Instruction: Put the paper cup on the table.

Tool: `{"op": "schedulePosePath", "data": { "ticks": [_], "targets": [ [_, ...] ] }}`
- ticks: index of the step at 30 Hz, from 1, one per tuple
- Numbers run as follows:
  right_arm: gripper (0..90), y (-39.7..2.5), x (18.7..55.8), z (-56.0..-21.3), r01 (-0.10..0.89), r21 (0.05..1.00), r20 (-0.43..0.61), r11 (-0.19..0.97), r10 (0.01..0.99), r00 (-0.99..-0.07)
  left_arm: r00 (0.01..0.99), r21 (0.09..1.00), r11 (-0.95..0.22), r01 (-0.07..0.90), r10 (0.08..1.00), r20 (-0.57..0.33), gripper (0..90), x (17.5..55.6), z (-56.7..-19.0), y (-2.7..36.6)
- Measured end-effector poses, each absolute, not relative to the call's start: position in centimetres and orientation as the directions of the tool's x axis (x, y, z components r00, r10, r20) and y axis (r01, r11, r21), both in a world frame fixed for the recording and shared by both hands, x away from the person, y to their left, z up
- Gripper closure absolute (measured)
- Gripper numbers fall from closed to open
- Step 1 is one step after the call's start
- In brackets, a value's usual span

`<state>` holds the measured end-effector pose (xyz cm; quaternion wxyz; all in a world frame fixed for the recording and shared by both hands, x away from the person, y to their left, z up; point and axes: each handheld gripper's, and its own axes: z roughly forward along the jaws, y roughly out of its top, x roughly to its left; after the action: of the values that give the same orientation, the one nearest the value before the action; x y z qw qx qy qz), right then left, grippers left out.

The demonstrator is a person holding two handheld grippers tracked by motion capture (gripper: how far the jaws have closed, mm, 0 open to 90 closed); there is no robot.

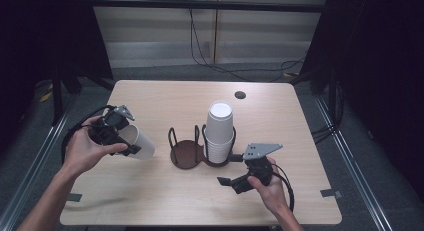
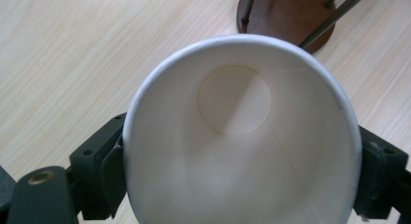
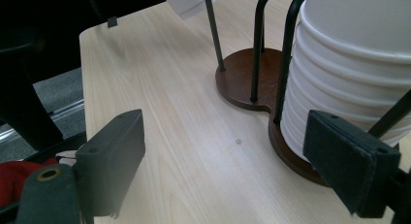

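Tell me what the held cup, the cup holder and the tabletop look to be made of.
Cup in the left gripper: apparently paper, matte white, with a rolled rim and a side seam inside.
Cup holder: base looks like dark brown wood or a wood-look finish; uprights are thin black rods, probably metal.
Tabletop: pale wood-grain surface, likely laminate.

open jaws beside stacked cups.

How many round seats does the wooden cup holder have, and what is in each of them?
2. The left seat of the cup holder is empty. The right seat holds the stack of paper cups; its base is mostly hidden under them. One more paper cup is in the left gripper.
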<state>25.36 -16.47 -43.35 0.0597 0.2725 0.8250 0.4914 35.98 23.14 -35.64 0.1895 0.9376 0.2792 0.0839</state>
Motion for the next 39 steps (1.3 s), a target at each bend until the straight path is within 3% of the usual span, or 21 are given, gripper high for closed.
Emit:
{"op": "schedulePosePath", "data": {
  "ticks": [16, 39],
  "targets": [
    [15.0, -16.4, 25.4, -43.6, 0.392, 0.839, 0.167, 0.378, 0.508, -0.845, 0.852, 0.258, -0.843, 0.471, 0.511, 0.115, 13.3, 38.0, -37.1, 19.5],
    [15.0, -16.2, 25.2, -43.6, 0.387, 0.838, 0.163, 0.385, 0.501, -0.850, 0.859, 0.206, -0.855, 0.477, 0.503, 0.099, 9.4, 40.1, -39.8, 17.5]
  ]
}}
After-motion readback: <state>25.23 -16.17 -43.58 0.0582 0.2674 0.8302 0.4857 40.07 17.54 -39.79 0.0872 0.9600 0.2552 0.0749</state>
